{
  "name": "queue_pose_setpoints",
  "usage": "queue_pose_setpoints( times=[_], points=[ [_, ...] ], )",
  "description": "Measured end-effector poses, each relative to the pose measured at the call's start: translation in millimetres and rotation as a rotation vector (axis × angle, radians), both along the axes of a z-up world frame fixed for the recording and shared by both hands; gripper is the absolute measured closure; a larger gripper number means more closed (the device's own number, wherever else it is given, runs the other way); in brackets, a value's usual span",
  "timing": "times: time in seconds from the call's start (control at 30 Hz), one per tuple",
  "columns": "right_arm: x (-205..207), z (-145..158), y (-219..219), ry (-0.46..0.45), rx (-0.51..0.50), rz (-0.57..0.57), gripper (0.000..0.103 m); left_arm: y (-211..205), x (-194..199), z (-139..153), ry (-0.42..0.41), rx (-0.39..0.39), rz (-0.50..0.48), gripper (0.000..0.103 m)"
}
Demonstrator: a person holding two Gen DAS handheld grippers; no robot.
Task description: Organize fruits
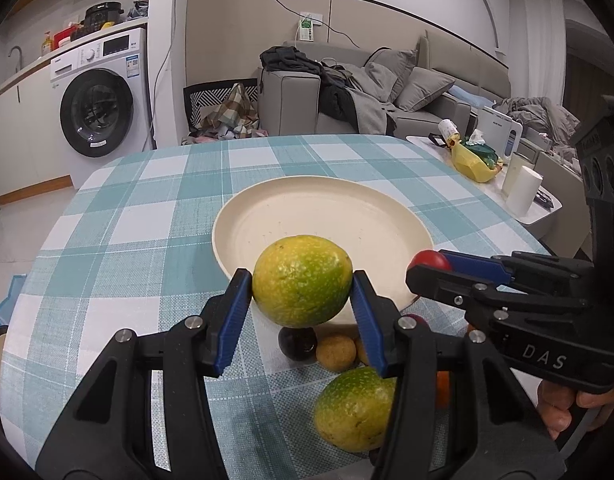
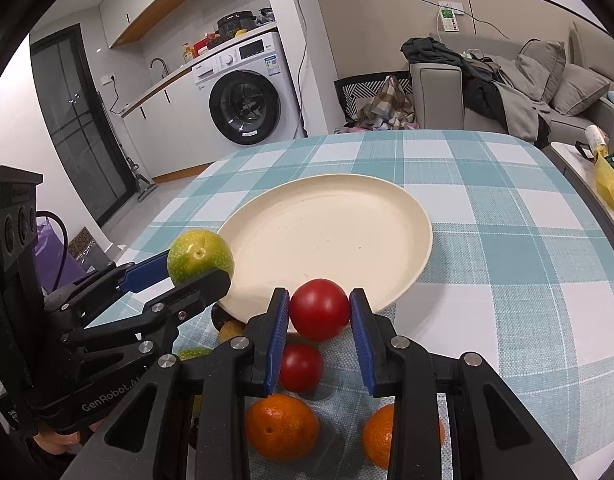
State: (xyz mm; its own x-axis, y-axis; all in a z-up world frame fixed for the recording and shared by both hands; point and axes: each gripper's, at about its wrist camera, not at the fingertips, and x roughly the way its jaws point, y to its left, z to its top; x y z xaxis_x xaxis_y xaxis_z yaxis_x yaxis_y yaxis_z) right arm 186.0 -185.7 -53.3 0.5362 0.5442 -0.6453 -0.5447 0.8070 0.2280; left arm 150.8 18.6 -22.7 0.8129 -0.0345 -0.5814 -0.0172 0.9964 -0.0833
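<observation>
My left gripper point(image 1: 302, 286) is shut on a green-yellow citrus fruit point(image 1: 301, 281), held above the near rim of an empty cream plate point(image 1: 307, 216). The same fruit point(image 2: 200, 257) and gripper show at left in the right wrist view. My right gripper point(image 2: 320, 312) is shut on a red tomato point(image 2: 320, 309), held just over the plate's near edge point(image 2: 387, 300). On the table below lie a second green citrus point(image 1: 353, 410), a dark plum point(image 1: 297, 344), a small brown fruit point(image 1: 336, 351), a second tomato point(image 2: 301, 367) and two oranges point(image 2: 281, 427).
The table wears a teal-and-white checked cloth point(image 1: 147, 240). A side table at right carries a yellow bag point(image 1: 473, 162) and a white roll point(image 1: 523, 192). A washing machine point(image 1: 101, 92) and a sofa point(image 1: 387, 88) stand beyond the table.
</observation>
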Motion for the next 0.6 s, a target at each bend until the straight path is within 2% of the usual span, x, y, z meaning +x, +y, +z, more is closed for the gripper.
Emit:
queue_pose_setpoints(
  times=[0.4,0.53,0.6],
  points=[
    [0.7,0.7,-1.3,0.004,-0.001,-0.003,0.069,-3.1,-2.8,2.0,-0.013,0.005,-0.006,0.055],
    [0.4,1.7,-3.6,0.021,0.026,0.005,0.056,-1.9,-6.1,1.4,-0.002,0.005,-0.019,0.054],
    [-1.7,3.7,-4.3,0.004,0.014,-0.002,0.052,1.0,-8.0,1.8,0.004,-0.012,-0.021,0.047]
  ],
)
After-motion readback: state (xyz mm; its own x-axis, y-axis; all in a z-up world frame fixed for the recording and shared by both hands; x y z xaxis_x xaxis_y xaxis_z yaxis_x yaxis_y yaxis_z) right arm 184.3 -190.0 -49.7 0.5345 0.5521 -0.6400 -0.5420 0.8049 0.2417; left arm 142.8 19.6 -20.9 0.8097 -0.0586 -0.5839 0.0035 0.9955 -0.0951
